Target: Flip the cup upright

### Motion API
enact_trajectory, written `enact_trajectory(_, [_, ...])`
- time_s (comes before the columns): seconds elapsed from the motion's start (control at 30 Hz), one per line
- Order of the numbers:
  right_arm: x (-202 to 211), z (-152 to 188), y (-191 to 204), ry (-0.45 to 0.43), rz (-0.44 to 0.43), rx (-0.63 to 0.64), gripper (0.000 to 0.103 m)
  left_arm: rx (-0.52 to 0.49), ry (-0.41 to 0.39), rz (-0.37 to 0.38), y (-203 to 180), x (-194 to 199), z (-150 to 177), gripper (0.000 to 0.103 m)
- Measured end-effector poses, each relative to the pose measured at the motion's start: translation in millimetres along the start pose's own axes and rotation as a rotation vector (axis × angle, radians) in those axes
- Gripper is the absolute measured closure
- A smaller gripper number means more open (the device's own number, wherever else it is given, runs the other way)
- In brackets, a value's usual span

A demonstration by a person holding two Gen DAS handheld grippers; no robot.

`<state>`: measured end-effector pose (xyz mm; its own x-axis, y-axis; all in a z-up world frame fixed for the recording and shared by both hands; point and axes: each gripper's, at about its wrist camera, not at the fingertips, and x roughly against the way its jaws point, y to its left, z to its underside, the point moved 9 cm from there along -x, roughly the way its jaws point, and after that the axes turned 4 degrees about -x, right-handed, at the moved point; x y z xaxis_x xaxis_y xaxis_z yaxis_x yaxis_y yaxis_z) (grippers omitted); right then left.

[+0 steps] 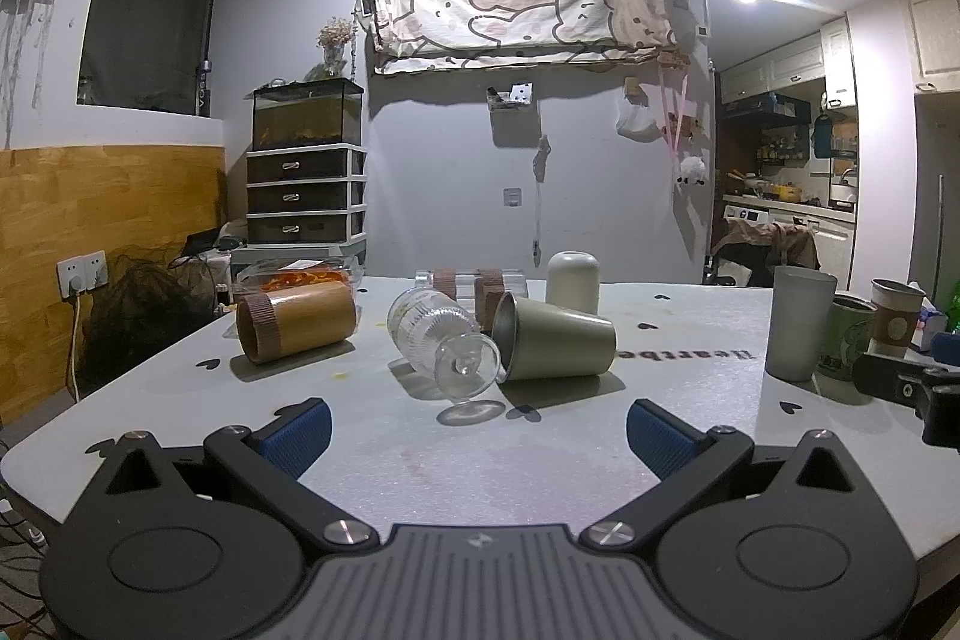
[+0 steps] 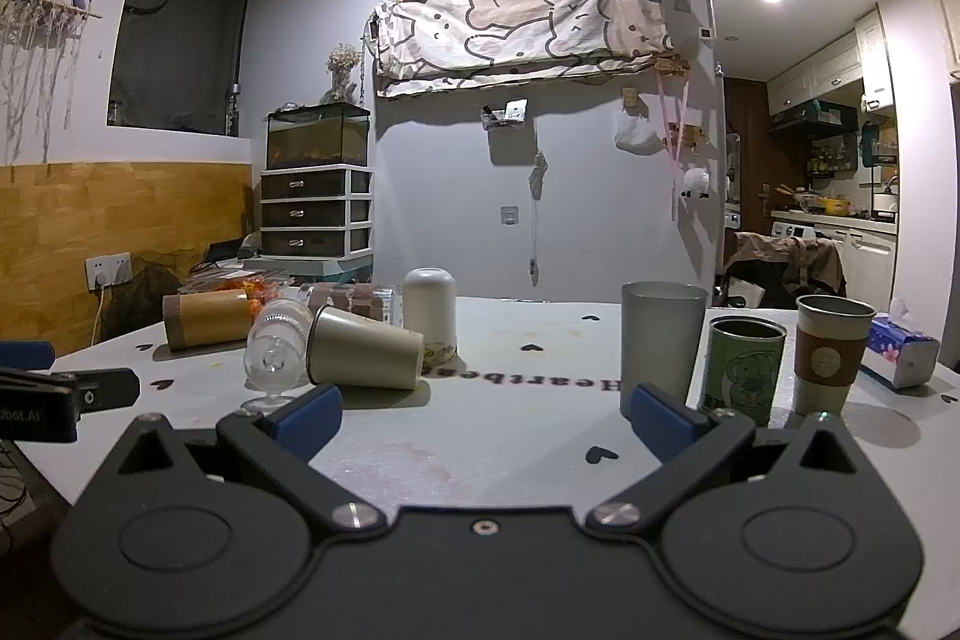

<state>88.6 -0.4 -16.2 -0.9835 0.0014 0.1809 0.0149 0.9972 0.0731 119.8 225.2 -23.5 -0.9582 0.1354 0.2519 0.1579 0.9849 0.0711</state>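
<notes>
An olive metal cup (image 1: 555, 346) lies on its side on the white table (image 1: 420, 460), mouth toward the left; it also shows in the right wrist view (image 2: 363, 355). A clear stemmed glass (image 1: 441, 340) lies on its side against it, also in the right wrist view (image 2: 276, 349). A bamboo cup (image 1: 294, 319) with a brown sleeve lies on its side at left. A white cup (image 1: 573, 280) stands upside down behind. My left gripper (image 1: 477, 430) is open and empty, short of the glass. My right gripper (image 2: 486, 418) is open and empty over bare table.
Upright at right stand a grey tumbler (image 2: 660, 346), a green tin (image 2: 744, 370) and a sleeved paper cup (image 2: 831, 355), with a tissue pack (image 2: 903, 349) beyond. A clear box (image 1: 474, 283) and a snack tray (image 1: 294, 277) sit at the far edge.
</notes>
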Motion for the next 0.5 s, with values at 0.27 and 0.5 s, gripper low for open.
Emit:
enact_trajectory(0.27, [0.0,0.0,0.0,0.0,-0.001,-0.001,0.0,-0.001,0.001,-0.001,-0.4,-0.2,0.3,0.0])
enact_trajectory(0.5, [0.1,0.0,-0.1,0.0,0.0,-0.001,0.0,-0.002,0.001,-0.001,0.1,-0.3,0.4,0.0])
